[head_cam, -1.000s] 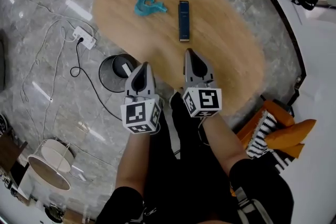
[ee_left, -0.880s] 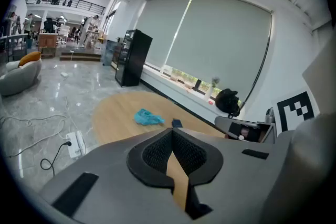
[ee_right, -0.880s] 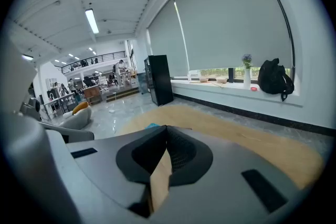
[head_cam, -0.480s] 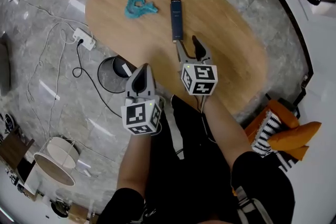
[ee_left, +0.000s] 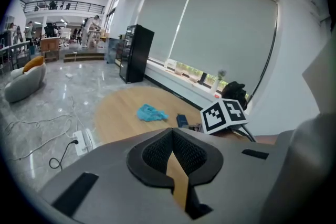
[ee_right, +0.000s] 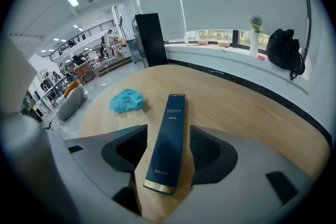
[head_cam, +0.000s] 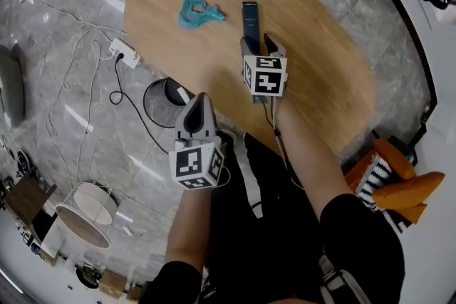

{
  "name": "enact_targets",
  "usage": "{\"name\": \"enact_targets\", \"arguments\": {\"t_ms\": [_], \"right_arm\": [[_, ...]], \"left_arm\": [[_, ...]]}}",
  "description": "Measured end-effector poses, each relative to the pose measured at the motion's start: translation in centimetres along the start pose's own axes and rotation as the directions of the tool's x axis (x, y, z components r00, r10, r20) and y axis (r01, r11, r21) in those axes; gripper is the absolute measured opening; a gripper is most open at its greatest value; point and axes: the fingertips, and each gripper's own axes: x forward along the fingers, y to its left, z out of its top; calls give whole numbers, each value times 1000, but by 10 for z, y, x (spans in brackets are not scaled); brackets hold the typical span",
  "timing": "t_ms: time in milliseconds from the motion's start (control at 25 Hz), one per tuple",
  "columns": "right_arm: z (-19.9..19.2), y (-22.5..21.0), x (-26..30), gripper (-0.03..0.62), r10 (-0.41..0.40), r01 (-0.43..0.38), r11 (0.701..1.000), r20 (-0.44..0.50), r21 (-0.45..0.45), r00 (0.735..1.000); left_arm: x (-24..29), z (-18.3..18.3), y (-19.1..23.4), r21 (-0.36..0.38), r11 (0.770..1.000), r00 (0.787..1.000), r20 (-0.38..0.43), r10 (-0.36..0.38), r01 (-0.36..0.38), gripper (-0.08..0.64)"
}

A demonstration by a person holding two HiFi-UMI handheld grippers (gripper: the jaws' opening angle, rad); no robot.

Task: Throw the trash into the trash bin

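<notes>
Nearby, blue wrapper point(head_cam: 198, 13) on table point(head_cam: 320, 67), bin point(head_cam: 151, 110) near power strip point(head_cam: 124, 53)

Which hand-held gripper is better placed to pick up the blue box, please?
The right hand-held gripper: its jaws have just been opening and flank the box without pressing it. The left hand-held gripper is shut and farther from it.

A: Where's the head view?
B: High overhead, looking steeply down at the tabletop point(head_cam: 320, 82).
A: The two gripper views?
B: Low and close, facing across it; all three share the dark box point(ee_right: 169, 139) and teal wad point(ee_left: 151, 113).
</notes>
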Motion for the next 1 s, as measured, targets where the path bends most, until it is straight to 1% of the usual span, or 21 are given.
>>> {"name": "enact_targets", "arguments": {"t_ms": [120, 280, 440, 600, 680, 760, 880, 1000], "right_arm": [[-1, -3, 17, 219, -18, 17, 1000, -37, -5, 999], [-4, -8, 32, 219, -76, 73, 996, -71, -51, 995], [-10, -7, 39, 219, -81, 78, 997, -114, -28, 990], [-11, -11, 35, 212, -72, 71, 997, -108, -17, 992], [-12, -9, 29, 209, -65, 65, 998, -95, -5, 993], [-11, -4, 17, 207, -61, 61, 998, -65, -13, 996], [-4, 4, -7, 207, -47, 46, 998, -1, -46, 999], [13, 6, -36, 206, -38, 45, 995, 78, -91, 996]], "left_arm": [[1, -1, 4, -1, 1000, 1000, -3, 5, -5, 12], [5, -1, 9, 1, 1000, 1000, -8, 5, -5, 12], [5, -4, 20, -27, 999, 1000, -13, 22, -22, 12], [5, -6, 23, -37, 999, 1000, -14, 28, -28, 11], [7, -6, 23, -35, 999, 1000, -13, 22, -23, 11], [7, -6, 22, -35, 999, 1000, -11, 16, -17, 11], [6, -3, 14, -31, 1000, 1000, -4, 4, -4, 12], [6, 5, 5, -21, 1000, 1000, 13, -13, 13, 11]]}}
